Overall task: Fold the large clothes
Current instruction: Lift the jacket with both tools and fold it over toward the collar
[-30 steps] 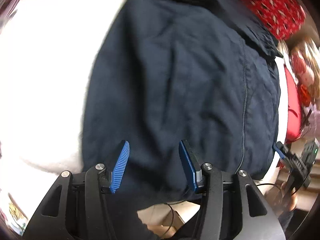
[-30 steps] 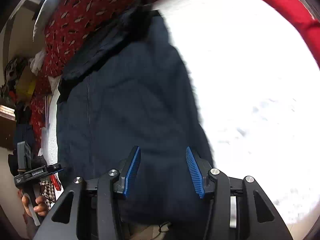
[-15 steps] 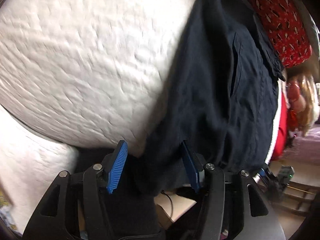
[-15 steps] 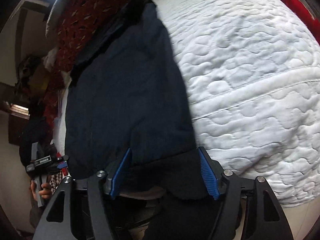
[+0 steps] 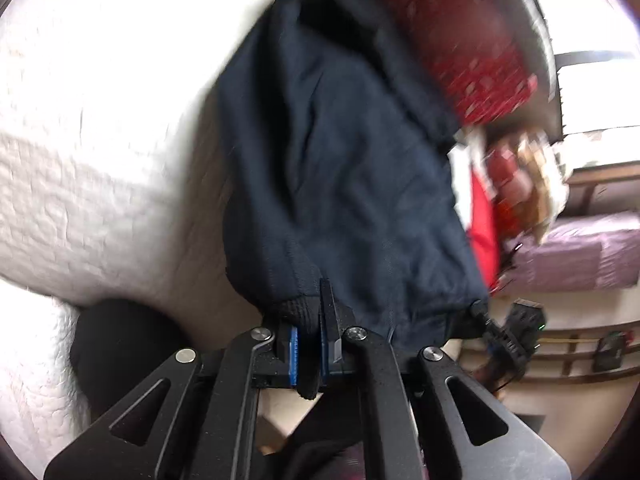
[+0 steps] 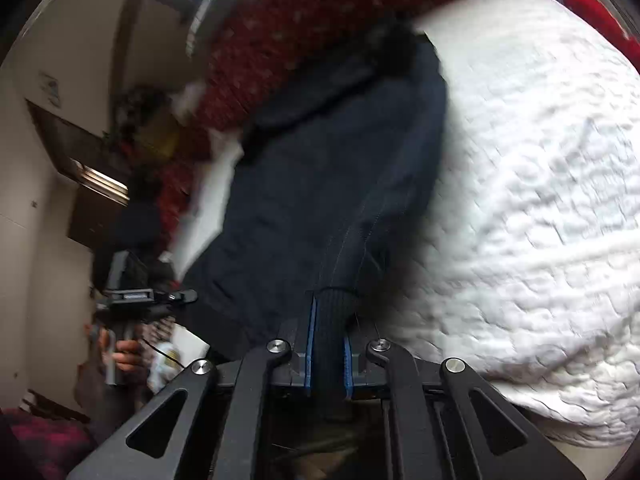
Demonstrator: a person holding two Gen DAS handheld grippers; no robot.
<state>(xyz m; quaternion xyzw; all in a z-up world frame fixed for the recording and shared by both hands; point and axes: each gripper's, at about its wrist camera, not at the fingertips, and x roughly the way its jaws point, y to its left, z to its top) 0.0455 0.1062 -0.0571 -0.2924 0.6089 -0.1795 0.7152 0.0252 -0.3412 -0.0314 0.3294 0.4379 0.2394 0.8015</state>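
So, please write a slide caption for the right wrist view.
Right gripper closing on the ribbed hem of a dark navy jacket lying on a white quilted bed.

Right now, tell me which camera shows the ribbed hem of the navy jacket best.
The right wrist view: the ribbed hem sits sharp between the blue pads of the right hand-held gripper, ribs visible. The left wrist view shows only a blurred bunch of hem pinched in the left hand-held gripper.

Daylight from a window (image 5: 576, 12) blows out the white quilt (image 5: 80, 80). Both fisheye views are motion-blurred, bent and dark at the rims; the jacket (image 6: 320, 184) reads nearly black.
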